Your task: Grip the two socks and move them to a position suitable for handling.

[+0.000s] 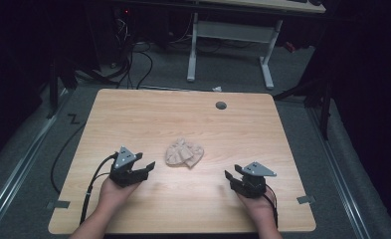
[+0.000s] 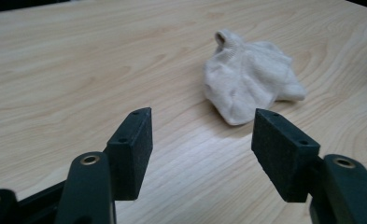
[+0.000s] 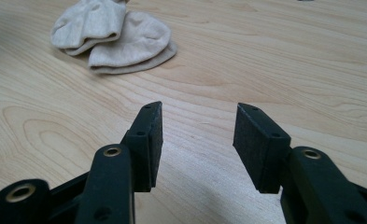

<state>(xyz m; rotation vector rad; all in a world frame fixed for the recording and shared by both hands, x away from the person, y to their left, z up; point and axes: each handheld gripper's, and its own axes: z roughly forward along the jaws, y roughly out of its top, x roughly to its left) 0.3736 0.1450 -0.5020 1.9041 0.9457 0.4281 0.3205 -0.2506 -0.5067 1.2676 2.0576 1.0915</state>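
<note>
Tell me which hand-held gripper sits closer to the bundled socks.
The left hand-held gripper: its open jaws point at the beige socks from just beside them, while the right hand-held gripper waits farther off.

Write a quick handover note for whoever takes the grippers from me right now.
Left gripper: jaws open, holding nothing, near the table's front left.
Right gripper: jaws open, holding nothing, near the front right.
Socks: beige, bunched in a loose pile mid-table, between and just beyond both grippers, touching neither.
Done: nothing gripped yet.
Left: probably close in on the pile and take hold of the socks.

Two grippers [image 1: 148, 167] [image 1: 229, 175], one bundle of beige socks [image 1: 184, 153], one table [image 1: 183, 119].
</note>
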